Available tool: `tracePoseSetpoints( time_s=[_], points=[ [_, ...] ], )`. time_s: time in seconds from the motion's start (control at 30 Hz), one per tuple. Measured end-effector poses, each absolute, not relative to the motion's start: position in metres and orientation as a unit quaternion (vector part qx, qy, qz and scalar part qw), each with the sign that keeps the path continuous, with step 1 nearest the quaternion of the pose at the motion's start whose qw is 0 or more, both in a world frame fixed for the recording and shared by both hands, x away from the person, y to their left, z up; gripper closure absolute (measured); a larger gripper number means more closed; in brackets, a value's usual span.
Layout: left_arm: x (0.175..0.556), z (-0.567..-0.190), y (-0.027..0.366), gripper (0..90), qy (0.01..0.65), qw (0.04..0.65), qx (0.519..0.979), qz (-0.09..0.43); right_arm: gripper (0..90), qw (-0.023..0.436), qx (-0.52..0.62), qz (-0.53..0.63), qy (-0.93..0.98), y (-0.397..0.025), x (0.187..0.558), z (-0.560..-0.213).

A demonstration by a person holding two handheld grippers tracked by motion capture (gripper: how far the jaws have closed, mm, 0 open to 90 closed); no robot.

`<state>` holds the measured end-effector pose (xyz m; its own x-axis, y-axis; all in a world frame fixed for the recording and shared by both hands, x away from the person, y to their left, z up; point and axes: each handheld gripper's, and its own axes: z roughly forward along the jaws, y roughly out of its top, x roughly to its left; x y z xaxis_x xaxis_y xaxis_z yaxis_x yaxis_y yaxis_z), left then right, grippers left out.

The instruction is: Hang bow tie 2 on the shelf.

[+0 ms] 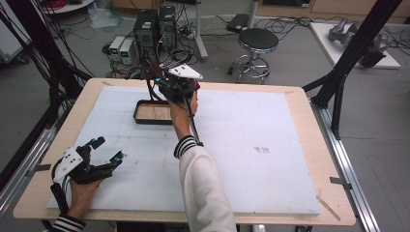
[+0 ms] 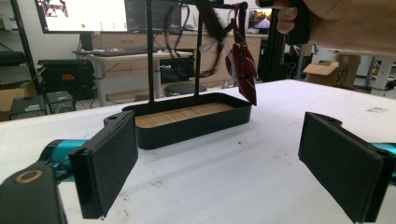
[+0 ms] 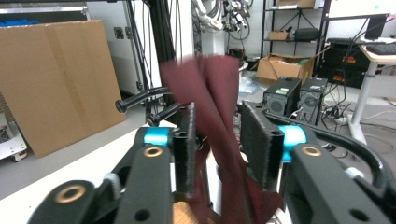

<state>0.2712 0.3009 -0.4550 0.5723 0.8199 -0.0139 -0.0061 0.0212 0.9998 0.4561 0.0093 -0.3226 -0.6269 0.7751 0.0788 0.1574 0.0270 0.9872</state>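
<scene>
While the left gripper [image 1: 104, 151] is rested low on the counter [image 1: 251, 145] with its jaws spread wide and empty, a dark red striped necktie [image 2: 243, 65] is held dangling above the black wooden-bottomed tray [image 2: 187, 119] by the right gripper [image 3: 215, 140], whose jaws are seen part-open around the blurred cloth.

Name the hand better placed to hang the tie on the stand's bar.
Right. The right tool has the red tie between its jaws beside the stand, above the tray. The left tool waits open near the table's edge.
</scene>
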Motion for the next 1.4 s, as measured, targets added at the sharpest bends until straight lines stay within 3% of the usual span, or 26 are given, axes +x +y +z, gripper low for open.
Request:
tracePoseSetpoints(
  time_s=[0.1, 0.3, 0.6, 0.83, 1.1, 1.4],
  points=[
    [0.271, -0.455, 0.301, 12.4, 0.329, 0.635, 0.619, 0.326, 55.2, 0.259, 0.346, 0.605, 0.669, 0.009, 0.455, -0.321],
    [0.271, -0.455, 0.301, 12.4, 0.328, 0.635, 0.619, 0.326, 49.6, 0.261, 0.340, 0.606, 0.670, 0.008, 0.454, -0.319],
    [0.271, -0.455, 0.301, 12.4, 0.329, 0.634, 0.620, 0.325, 25.9, 0.271, 0.330, 0.611, 0.667, 0.005, 0.448, -0.313],
    [0.271, -0.455, 0.301, 12.4, 0.329, 0.633, 0.620, 0.326, 14.1, 0.264, 0.324, 0.606, 0.677, -0.005, 0.437, -0.301],
    [0.271, -0.455, 0.300, 12.4, 0.327, 0.634, 0.619, 0.329, 11.7, 0.274, 0.300, 0.621, 0.670, -0.041, 0.404, -0.275],
    [0.271, -0.455, 0.300, 12.4, 0.328, 0.633, 0.619, 0.328, 11.7, 0.307, 0.298, 0.625, 0.653, -0.109, 0.348, -0.275]
  ],
)
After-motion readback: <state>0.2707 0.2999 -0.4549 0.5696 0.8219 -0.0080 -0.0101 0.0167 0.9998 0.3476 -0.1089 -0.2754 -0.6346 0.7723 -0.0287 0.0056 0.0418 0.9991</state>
